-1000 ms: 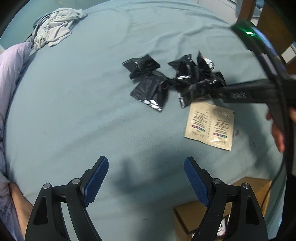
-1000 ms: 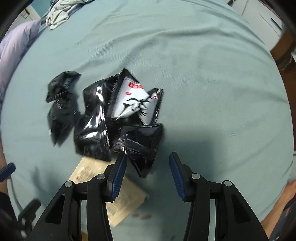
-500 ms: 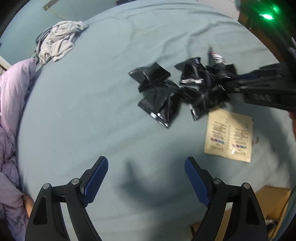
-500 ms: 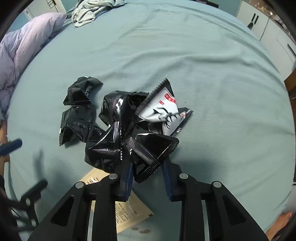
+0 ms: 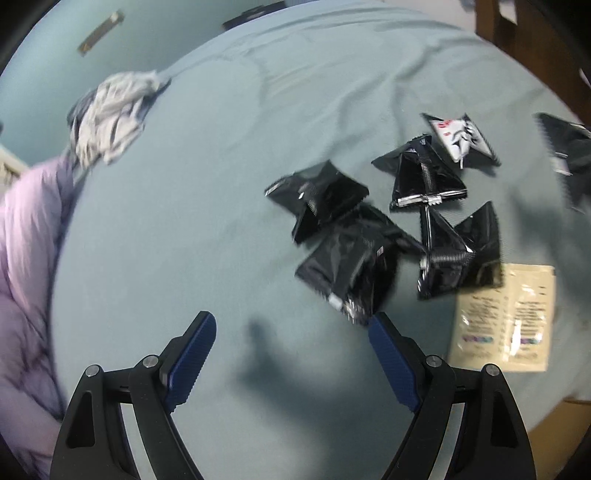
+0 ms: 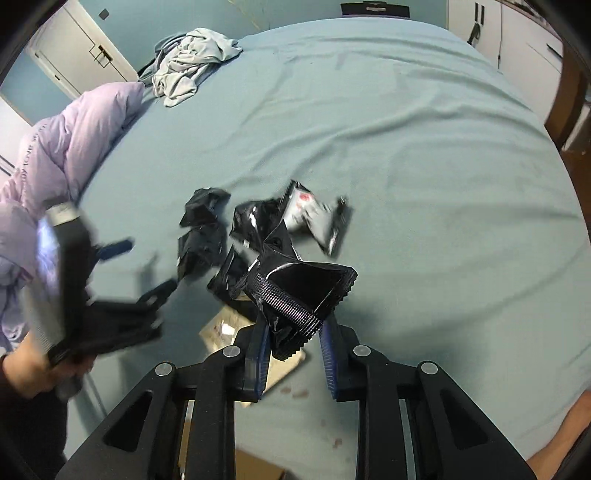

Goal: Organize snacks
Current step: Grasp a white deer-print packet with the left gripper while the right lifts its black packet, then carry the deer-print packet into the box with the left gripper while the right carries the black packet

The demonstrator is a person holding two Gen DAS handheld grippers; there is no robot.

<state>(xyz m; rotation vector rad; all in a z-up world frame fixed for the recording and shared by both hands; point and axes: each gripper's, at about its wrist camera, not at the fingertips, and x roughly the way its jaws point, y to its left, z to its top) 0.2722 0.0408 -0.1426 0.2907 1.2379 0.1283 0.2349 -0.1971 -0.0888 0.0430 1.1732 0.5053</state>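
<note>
Several black snack packets [image 5: 351, 258] lie in a loose pile on the teal bed sheet [image 5: 184, 240], one with a white printed face [image 5: 458, 138]. A beige sachet [image 5: 506, 317] lies beside them. My left gripper [image 5: 291, 343] is open and empty, just in front of the pile. My right gripper [image 6: 295, 332] is shut on a black snack packet [image 6: 299, 291] and holds it above the bed; that packet shows at the left wrist view's right edge [image 5: 569, 158]. The pile [image 6: 207, 236] lies beyond it.
A lilac duvet [image 6: 55, 155] lies at the left. Grey crumpled clothing [image 6: 188, 62] lies at the far left of the bed. A cardboard box [image 6: 255, 465] sits below the right gripper. Wooden furniture [image 5: 517, 33] stands at the far right.
My right gripper closed on a black packet and lifted it up off the pile. The left gripper moved closer to the pile, still open.
</note>
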